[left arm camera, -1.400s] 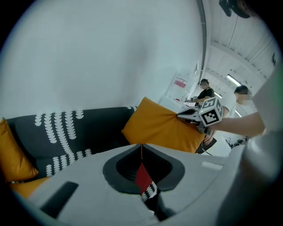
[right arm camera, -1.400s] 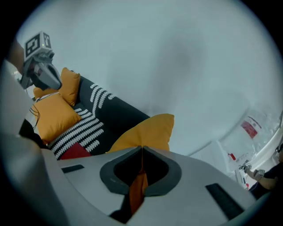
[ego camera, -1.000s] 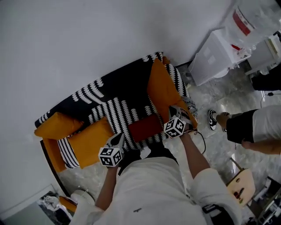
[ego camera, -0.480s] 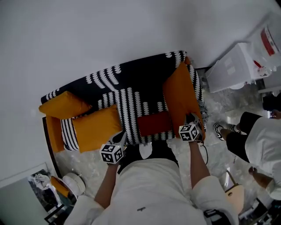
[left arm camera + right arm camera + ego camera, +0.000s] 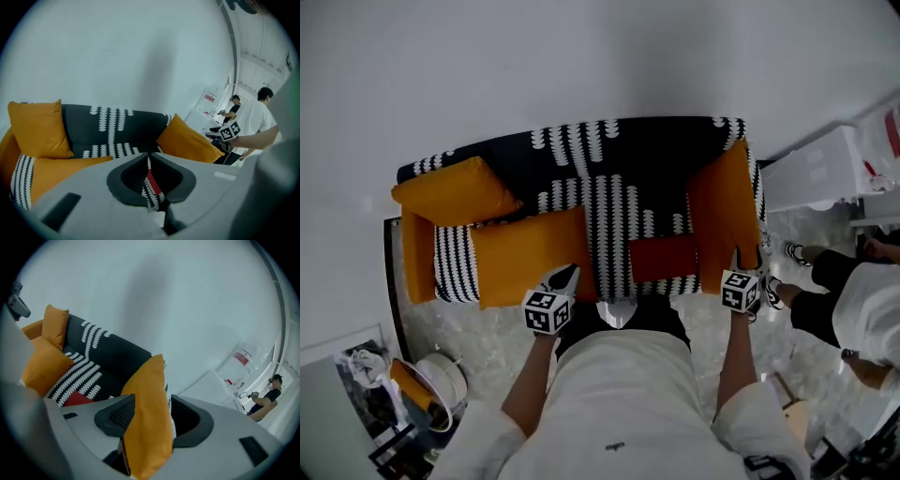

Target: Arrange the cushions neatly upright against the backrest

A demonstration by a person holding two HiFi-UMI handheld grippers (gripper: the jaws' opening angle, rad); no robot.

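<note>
The orange cushion (image 5: 724, 216) has swung along the sofa's (image 5: 628, 150) right arm, its long axis running far from the right gripper (image 5: 738, 272), whose jaws are opening around its near end. The left gripper (image 5: 562, 279) is closed and empty.

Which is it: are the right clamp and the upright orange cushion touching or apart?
Touching. Right gripper view: the orange cushion stands between the opening jaws of the right gripper, fabric against one jaw.

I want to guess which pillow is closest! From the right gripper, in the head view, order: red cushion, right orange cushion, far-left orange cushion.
1. Right orange cushion: inside the right gripper, whose jaws are opening.
2. Red cushion: mid-seat, to its left.
3. Far-left orange cushion: back-left corner.
</note>
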